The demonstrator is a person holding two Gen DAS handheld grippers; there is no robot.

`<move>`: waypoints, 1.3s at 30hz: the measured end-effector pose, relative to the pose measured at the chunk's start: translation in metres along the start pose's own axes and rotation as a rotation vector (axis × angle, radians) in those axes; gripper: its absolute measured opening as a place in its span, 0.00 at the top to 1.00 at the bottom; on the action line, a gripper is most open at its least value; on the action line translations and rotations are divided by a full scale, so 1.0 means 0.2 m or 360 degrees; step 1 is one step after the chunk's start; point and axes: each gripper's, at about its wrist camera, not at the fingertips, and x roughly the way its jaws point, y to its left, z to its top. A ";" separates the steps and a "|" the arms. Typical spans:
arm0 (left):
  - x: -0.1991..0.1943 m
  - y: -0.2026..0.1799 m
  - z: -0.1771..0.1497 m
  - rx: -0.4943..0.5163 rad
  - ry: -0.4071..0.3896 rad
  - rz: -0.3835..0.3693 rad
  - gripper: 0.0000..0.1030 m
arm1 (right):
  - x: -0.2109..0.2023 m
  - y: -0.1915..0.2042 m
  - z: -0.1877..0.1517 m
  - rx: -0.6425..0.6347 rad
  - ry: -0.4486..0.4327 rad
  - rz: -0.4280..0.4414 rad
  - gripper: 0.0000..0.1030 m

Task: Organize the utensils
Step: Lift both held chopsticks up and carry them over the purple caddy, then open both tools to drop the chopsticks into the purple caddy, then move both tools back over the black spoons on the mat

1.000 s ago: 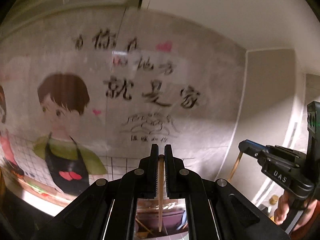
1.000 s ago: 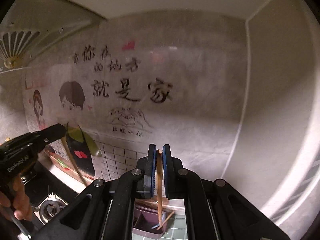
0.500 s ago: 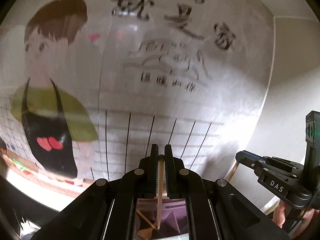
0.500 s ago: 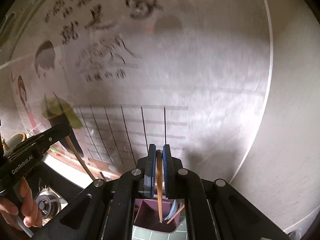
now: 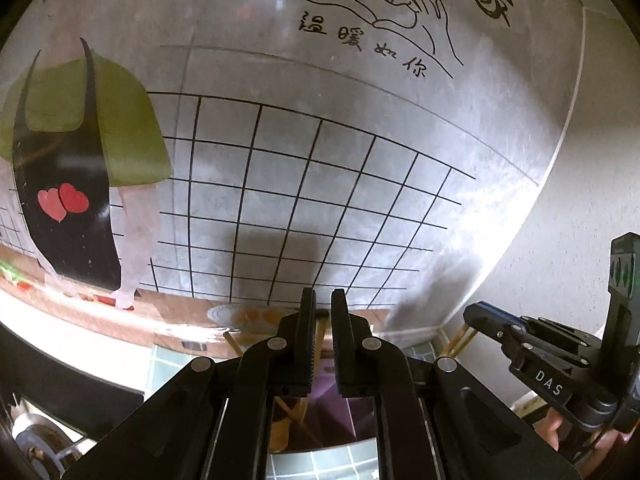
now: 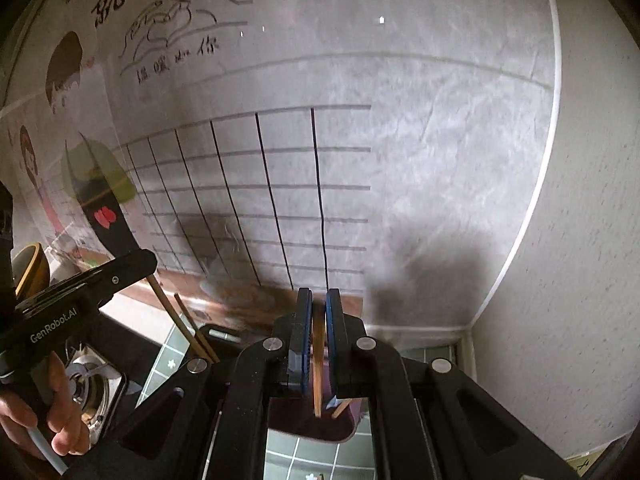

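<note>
The left hand-held gripper (image 5: 320, 316) is pinching 1 wooden chopstick (image 5: 319, 338) between its ribbed black pads, and the stick is hanging down toward a purple holder (image 5: 340, 404) directly below. The right hand-held gripper (image 6: 319, 312) is pinching a second chopstick (image 6: 318, 364) between blue pads, with the lower tip sitting inside the mouth of the same purple holder (image 6: 316, 426).

Task progress, as a judgement: the holder is already containing several wooden utensils, seen as 2 sticks (image 6: 192, 328) leaning out on its stove side in the right wrist view. Both held chopsticks are positioned over the holder but are not yet released, so this insertion step is near its end. Opening both hand-held grippers is remaining. Whether further utensils are waiting elsewhere cannot be determined from these views.

The holder is standing on a green-tiled desk (image 6: 288, 456), near the far edge where the desk is meeting the wall and close to the right corner. A gas burner (image 6: 86, 380) is lying toward the left edge.

Readable writing:
- "GenRobot.AI" on the left hand-held gripper body, seen from the right wrist view.
- "DAS" on the right hand-held gripper body, seen from the left wrist view.
- "温暖如你" on the wall sticker (image 5: 360, 44), beneath a line drawing of hands.
</note>
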 end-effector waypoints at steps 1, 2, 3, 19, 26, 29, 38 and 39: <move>-0.01 -0.01 0.00 0.0001 -0.0005 0.0000 0.91 | 0.00 0.00 0.00 0.0002 0.0009 -0.0003 0.92; -0.03 -0.01 0.01 -0.0002 -0.0013 0.0000 0.91 | 0.00 0.01 0.00 0.0002 0.0015 -0.0008 0.92; -0.05 -0.01 0.02 -0.0007 -0.0015 0.0011 0.91 | -0.02 0.01 -0.01 -0.0006 0.0013 -0.0009 0.92; -0.57 -0.08 -0.20 0.0033 -0.0165 0.0173 0.78 | -0.56 0.01 -0.15 -0.0127 -0.0364 -0.0210 0.69; -0.70 -0.08 -0.63 0.0009 -0.0007 0.0252 0.78 | -0.72 0.01 -0.44 -0.0178 -0.0305 -0.0275 0.48; -0.73 -0.10 -0.82 -0.0001 0.0091 0.0229 0.78 | -0.79 0.02 -0.59 -0.0213 -0.0289 -0.0307 0.48; -0.72 -0.15 -1.25 -0.0062 0.0322 0.0192 0.78 | -0.80 0.04 -0.97 -0.0256 -0.0094 -0.0307 0.46; -0.71 -0.15 -1.30 -0.0072 0.0361 0.0177 0.78 | -0.78 0.03 -1.01 -0.0258 -0.0061 -0.0308 0.46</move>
